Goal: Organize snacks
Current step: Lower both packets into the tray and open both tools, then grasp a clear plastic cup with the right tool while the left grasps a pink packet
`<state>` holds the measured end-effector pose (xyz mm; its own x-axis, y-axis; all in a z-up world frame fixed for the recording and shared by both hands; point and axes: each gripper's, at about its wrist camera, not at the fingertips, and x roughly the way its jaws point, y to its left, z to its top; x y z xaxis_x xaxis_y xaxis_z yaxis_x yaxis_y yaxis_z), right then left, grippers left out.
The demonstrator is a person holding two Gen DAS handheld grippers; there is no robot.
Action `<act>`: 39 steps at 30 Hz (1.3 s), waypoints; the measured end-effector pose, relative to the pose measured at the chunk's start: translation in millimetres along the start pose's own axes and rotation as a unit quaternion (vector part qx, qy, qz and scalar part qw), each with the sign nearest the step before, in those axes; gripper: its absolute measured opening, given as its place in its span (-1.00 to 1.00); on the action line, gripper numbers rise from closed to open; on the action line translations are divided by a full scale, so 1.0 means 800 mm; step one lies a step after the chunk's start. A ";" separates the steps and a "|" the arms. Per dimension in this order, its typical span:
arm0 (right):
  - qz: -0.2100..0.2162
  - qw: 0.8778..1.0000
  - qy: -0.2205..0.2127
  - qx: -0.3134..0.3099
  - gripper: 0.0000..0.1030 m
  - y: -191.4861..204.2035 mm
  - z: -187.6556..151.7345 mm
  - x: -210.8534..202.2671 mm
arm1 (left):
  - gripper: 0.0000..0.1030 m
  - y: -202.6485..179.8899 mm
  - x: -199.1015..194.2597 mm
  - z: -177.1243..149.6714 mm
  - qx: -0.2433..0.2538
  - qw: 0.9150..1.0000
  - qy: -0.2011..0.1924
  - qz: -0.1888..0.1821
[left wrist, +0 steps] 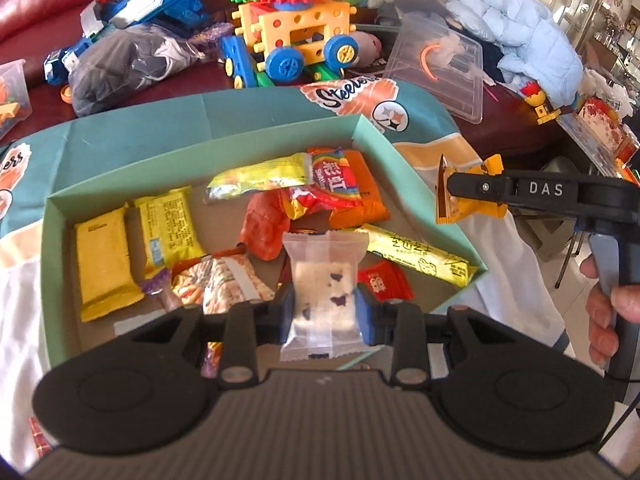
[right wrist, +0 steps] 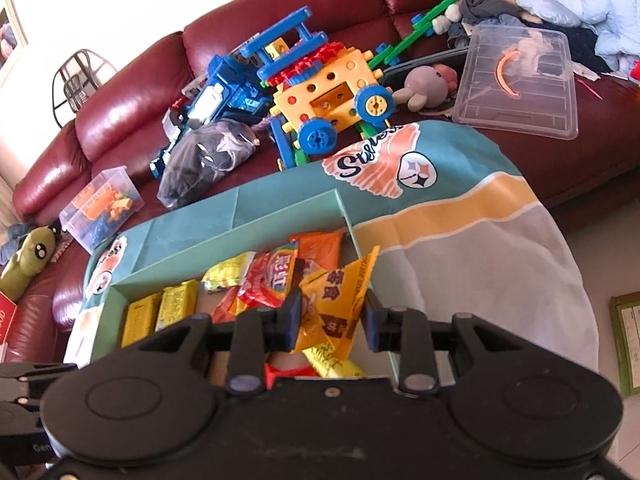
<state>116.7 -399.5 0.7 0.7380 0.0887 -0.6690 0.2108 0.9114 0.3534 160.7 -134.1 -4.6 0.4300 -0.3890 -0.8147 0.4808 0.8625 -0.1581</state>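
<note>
A teal cardboard box (left wrist: 60, 220) lies open on a printed cloth, holding several snack packets: yellow bars (left wrist: 104, 260), a red and rainbow candy bag (left wrist: 320, 184) and a long yellow stick pack (left wrist: 416, 256). My left gripper (left wrist: 324, 312) hovers over the box's near side, shut on a translucent white packet (left wrist: 324, 280) with dark purple flecks. To the right of the box, my right gripper (left wrist: 460, 196) is shut on an orange-yellow packet (left wrist: 448, 208). In the right wrist view that packet (right wrist: 332, 304) sits between the blue pads of the right gripper (right wrist: 332, 320), above the box (right wrist: 240, 216).
Behind the box, a dark red leather sofa (right wrist: 120, 92) holds a yellow and blue toy vehicle (left wrist: 296, 36), a blue toy truck (left wrist: 132, 8), a bagged dark garment (left wrist: 120, 68), a clear plastic lid (left wrist: 440, 68), a pale blue puffer jacket (left wrist: 520, 28) and a clear bin of bricks (right wrist: 100, 208).
</note>
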 end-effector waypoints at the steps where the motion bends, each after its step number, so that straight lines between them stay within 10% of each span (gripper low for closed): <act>1: 0.000 1.000 0.001 -0.001 -0.41 0.000 0.002 0.005 | -0.40 0.000 0.004 0.002 0.000 1.000 0.002 0.000; 4: 0.002 1.000 0.005 -0.005 -0.34 0.001 0.004 0.015 | -0.35 -0.001 0.010 0.001 -0.002 1.000 0.005 0.006; 6: 0.003 1.000 0.006 -0.006 -0.19 0.001 0.004 0.018 | 0.36 -0.002 0.015 -0.001 -0.004 1.000 0.005 0.019; 8: 0.002 1.000 0.004 -0.003 0.61 0.002 0.004 0.019 | 0.80 0.000 0.016 -0.005 -0.008 0.999 0.000 0.036; 12: -0.007 1.000 -0.019 -0.005 1.00 0.005 0.001 0.007 | 0.89 0.006 0.014 -0.010 -0.016 0.999 0.002 0.042; 39: -0.003 1.000 0.030 0.004 1.00 0.019 -0.094 -0.048 | 1.00 0.006 -0.051 -0.112 -0.032 0.998 0.003 0.046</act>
<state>43.2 -359.0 -17.3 0.6972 0.1082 -0.7087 0.2193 0.9090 0.3544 77.0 -85.0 -21.9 0.4650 -0.3061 -0.8307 0.3894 0.9134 -0.1186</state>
